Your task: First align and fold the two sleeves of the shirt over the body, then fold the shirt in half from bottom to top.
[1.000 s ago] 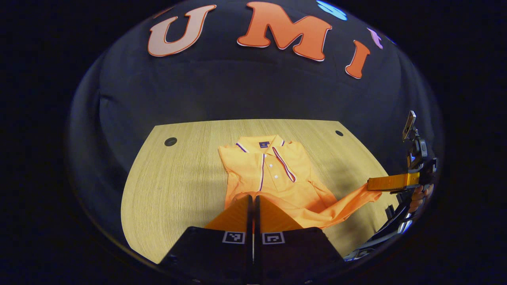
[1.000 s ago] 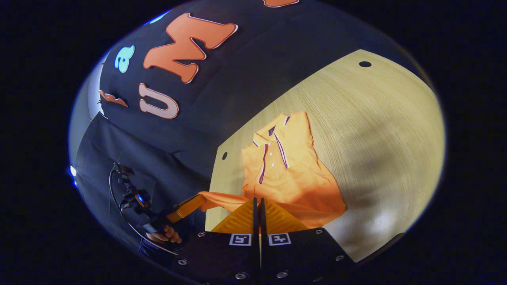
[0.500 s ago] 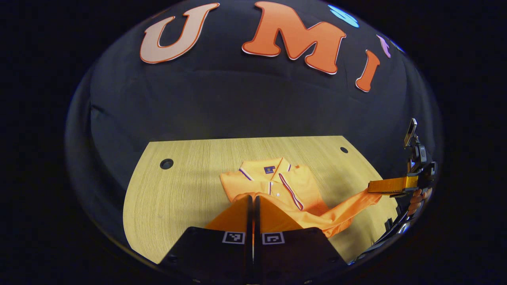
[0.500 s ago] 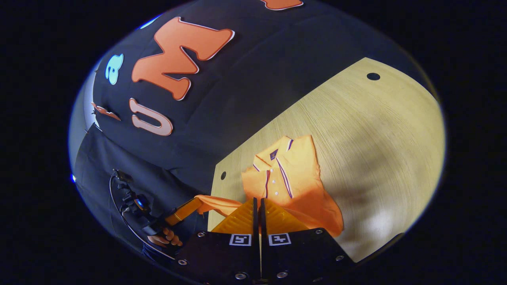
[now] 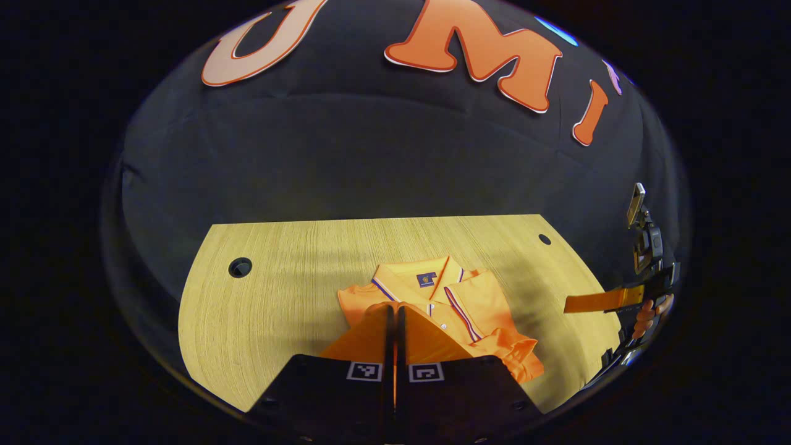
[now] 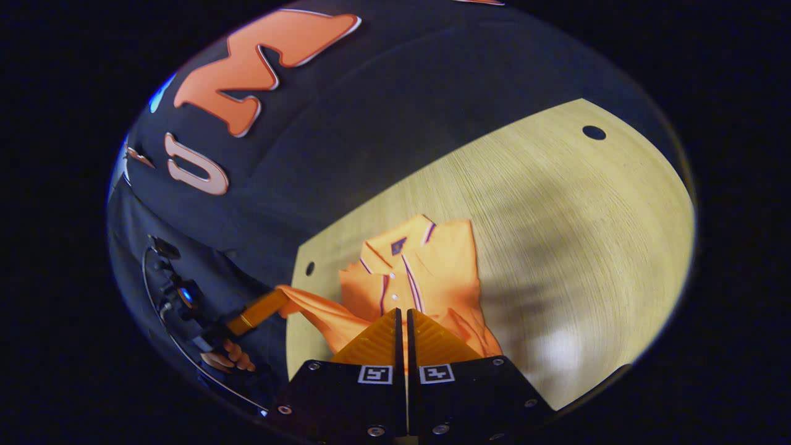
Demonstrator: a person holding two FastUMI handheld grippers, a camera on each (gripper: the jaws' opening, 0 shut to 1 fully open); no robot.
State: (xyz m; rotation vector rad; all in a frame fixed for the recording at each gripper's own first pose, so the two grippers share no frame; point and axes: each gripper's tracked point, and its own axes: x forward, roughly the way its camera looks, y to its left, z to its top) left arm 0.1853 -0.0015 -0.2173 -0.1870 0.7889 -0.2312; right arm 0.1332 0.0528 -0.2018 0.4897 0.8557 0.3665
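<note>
An orange polo shirt (image 5: 476, 303) lies collar-away on the wooden table (image 5: 278, 309), sleeves folded in. My left gripper (image 5: 393, 307) is shut on the left corner of the bottom hem. In the right gripper view that corner stretches from the shirt (image 6: 432, 272) out to the left gripper (image 6: 275, 298), off the table's left side. My right gripper (image 6: 401, 311) has its fingers together just above the shirt's lower part. In the left gripper view the right gripper (image 5: 567, 304) hangs apart from the cloth, and the hem's right corner (image 5: 522, 361) lies crumpled on the table.
Two round cable holes (image 5: 240, 267) (image 5: 544, 239) sit near the table's far corners. A hand (image 5: 647, 316) holds the right gripper past the table's right edge. Another hand (image 6: 225, 360) holds the left gripper. Bare wood (image 6: 556, 216) spreads to the right of the shirt.
Both grippers carried the bottom hem toward the collar. The right corner of the hem has come away from the right gripper and dropped onto the table; the left corner stays held.
</note>
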